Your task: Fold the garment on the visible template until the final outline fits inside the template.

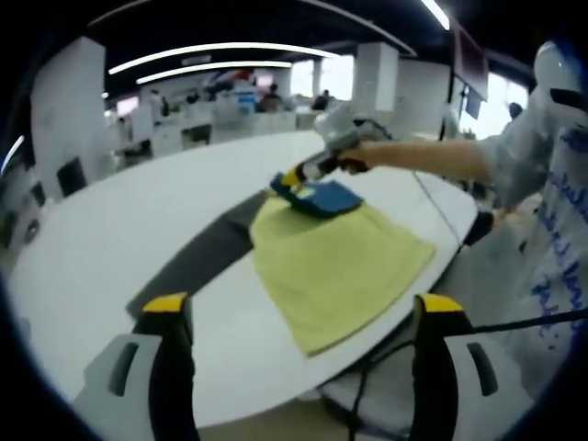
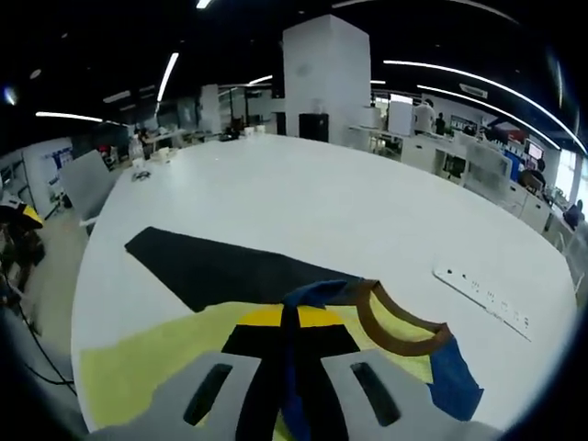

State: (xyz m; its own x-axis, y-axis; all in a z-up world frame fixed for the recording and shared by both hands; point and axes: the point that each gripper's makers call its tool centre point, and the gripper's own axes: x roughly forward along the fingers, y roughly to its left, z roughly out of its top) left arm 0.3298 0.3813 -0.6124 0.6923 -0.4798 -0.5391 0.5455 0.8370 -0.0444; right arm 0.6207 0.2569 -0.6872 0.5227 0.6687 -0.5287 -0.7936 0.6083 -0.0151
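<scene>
Left gripper view shows the garment [image 1: 335,262], soft and limp, on the desk [image 1: 110,239] beside the template [image 1: 197,257]; right tongs [image 1: 296,176] apparently pinch its blue edge, left tongs [image 1: 303,317] spread wide.

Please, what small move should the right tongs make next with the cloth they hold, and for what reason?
Probably carry the pinched blue edge further across the yellow garment and lay it flat. The right tongs are shut on that edge, lifted above the garment's far end, and the fold looks only begun. The left tongs are open and hold nothing.
</scene>
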